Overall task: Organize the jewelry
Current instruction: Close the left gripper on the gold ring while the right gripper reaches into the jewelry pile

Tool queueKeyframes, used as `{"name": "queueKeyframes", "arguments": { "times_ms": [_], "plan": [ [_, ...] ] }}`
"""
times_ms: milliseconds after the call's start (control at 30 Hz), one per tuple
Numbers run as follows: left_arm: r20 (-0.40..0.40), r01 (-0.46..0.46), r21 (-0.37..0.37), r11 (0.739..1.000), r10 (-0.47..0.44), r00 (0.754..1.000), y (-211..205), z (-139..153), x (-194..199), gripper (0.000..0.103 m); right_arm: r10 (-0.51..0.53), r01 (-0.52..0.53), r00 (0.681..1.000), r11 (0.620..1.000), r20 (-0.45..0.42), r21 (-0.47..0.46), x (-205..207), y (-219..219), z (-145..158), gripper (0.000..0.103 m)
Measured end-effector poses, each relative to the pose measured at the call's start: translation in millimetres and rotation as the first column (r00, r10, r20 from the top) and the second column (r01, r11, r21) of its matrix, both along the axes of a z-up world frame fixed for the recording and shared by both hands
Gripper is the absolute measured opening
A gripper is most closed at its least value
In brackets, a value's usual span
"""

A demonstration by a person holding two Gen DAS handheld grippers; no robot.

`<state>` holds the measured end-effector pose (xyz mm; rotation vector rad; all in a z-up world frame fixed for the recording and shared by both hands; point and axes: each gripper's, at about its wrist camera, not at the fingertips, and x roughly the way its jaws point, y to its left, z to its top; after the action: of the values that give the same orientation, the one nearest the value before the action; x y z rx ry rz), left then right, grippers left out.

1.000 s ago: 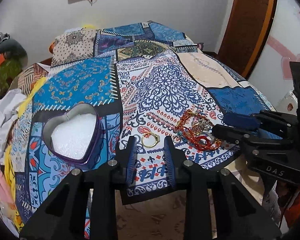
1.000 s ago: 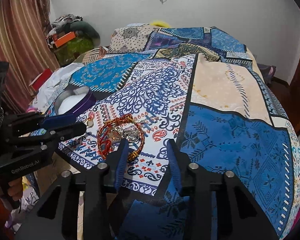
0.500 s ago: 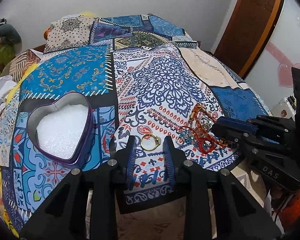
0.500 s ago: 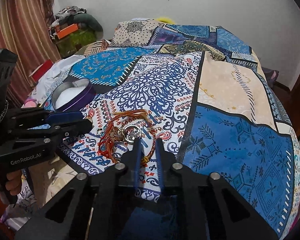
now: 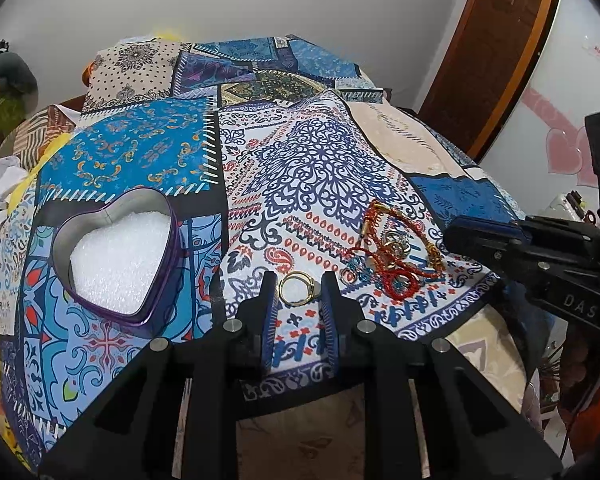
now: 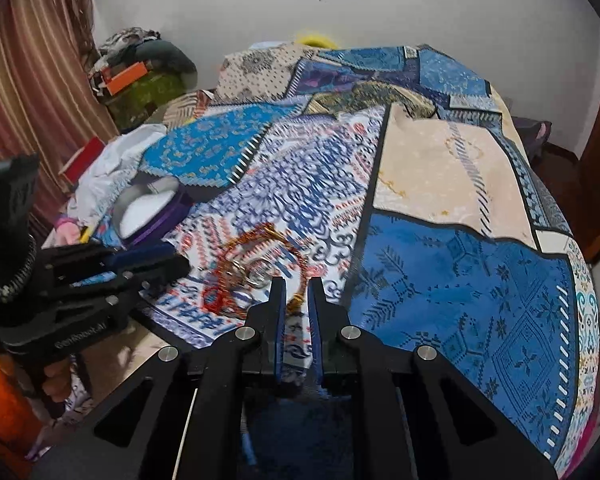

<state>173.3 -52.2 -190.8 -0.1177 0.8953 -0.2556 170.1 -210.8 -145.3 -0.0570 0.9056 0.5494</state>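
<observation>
We worked over a bed [image 5: 112, 168] spread with a patchwork cover in blue, white, red and beige prints. On its near left part lay an open heart-shaped tin [image 5: 120, 256] with a purple wall and white padding inside. Right of it, on the white paisley patch near the bed's front edge, lay a gold ring [image 5: 298, 288], flat on the cloth. Just beside that to the right sat a tangled heap of red and gold bracelets [image 5: 392, 252] with a few small rings among them. Patterned pillows [image 5: 140, 68] lay at the far end.
</observation>
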Motion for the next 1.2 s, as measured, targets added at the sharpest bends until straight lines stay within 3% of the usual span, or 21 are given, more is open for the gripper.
{"name": "queueKeyframes", "arguments": {
  "times_ms": [133,533,800,1200],
  "plan": [
    [0.003,-0.002,-0.004,1.0,0.002,1.0,3,1,-4,0.021,0.035,-0.035,0.999,0.999,0.001,-0.005,3,16,-1,0.02],
    [0.013,-0.003,0.008,1.0,0.003,1.0,4,-1,-5,0.021,0.018,-0.019,1.0,1.0,-0.025,-0.017,17,23,-17,0.019],
    [0.016,0.0,0.008,1.0,0.0,1.0,5,0,-7,0.021,0.017,-0.017,1.0,1.0,0.005,0.016,15,20,1,0.019],
    [0.037,-0.022,0.017,1.0,0.021,0.999,13,11,-21,0.021,0.106,-0.106,0.994,0.994,-0.019,-0.009,3,47,-3,0.02]
  ]
}}
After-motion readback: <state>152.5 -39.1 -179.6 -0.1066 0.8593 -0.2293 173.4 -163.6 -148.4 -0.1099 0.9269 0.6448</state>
